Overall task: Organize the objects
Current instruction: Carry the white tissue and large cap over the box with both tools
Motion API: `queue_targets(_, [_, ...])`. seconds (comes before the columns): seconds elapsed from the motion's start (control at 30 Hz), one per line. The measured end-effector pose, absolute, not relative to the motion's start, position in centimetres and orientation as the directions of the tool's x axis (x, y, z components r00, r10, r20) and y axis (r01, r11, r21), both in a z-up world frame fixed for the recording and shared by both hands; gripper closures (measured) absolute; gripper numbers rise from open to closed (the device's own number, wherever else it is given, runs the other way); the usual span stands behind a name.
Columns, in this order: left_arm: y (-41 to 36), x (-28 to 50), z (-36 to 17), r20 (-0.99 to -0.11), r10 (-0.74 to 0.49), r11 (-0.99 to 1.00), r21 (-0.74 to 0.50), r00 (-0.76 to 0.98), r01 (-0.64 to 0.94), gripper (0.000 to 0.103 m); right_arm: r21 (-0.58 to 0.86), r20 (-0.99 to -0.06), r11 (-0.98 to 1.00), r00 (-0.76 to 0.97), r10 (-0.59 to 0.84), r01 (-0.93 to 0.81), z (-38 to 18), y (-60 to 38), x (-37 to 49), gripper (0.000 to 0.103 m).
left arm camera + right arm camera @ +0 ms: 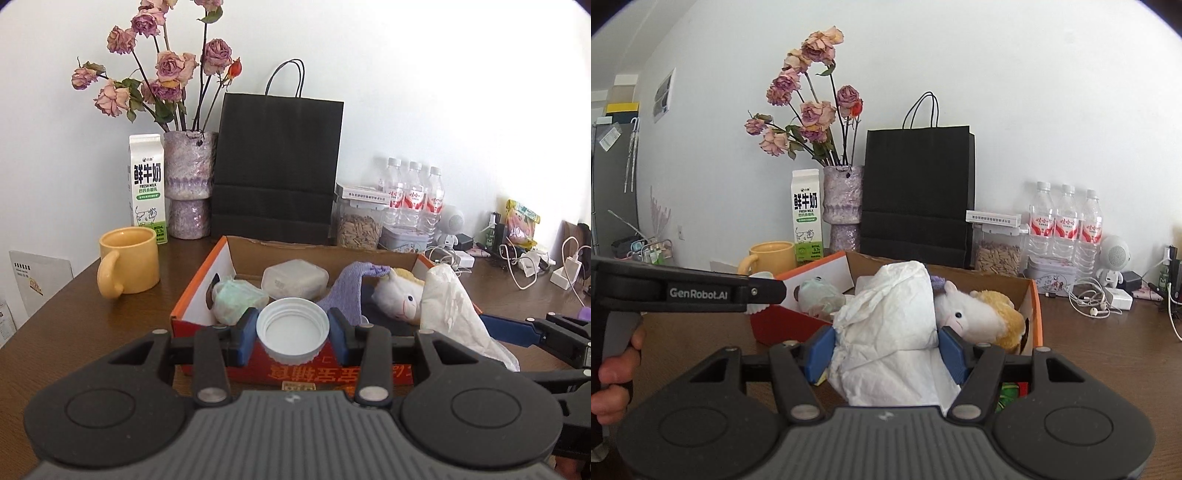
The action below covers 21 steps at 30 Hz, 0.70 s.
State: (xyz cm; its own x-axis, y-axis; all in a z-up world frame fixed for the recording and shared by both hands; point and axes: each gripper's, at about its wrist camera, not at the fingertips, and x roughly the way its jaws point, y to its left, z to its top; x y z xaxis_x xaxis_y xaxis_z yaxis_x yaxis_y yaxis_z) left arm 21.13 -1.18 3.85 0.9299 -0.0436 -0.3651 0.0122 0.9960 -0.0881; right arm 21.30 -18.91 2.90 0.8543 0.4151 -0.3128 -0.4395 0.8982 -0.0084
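Note:
An orange cardboard box (201, 280) sits open on the brown table, holding a plush sheep (400, 295), a purple cloth (347, 291), a clear plastic container (295, 278) and a pale green bundle (238, 297). My left gripper (293, 332) is shut on a white screw lid (293, 328), its hollow side up, in front of the box's near wall. In the right wrist view my right gripper (886, 350) is shut on a crumpled white tissue wad (890, 332) above the box's near edge (783, 325). The wad (454, 306) and right gripper also show at the right of the left wrist view.
A yellow mug (127, 260), milk carton (147, 188), vase of dried roses (190, 184) and black paper bag (277, 166) stand behind the box. Three water bottles (413, 195), a seed jar (358, 221), chargers and cables (524, 266) crowd the right. A hand (613, 373) holds the left gripper's grip.

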Motion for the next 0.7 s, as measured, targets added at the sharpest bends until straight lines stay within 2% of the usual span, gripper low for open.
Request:
queue_targets(0.37, [0.3, 23.5, 6.4, -0.307, -0.042, 0.997, -0.073, 0.951, 0.020, 0.062, -0.041, -0.276, 0.891, 0.862, 0.425, -0.452, 5.2, -15.3, 24.7, 0.042])
queue_targets(0.7, [1.2, 27.7, 6.4, -0.308, -0.046, 0.996, -0.090, 0.950, 0.019, 0.062, -0.031, -0.273, 0.898, 0.868, 0.415, -0.439, 5.5, -14.0, 29.3, 0.042])
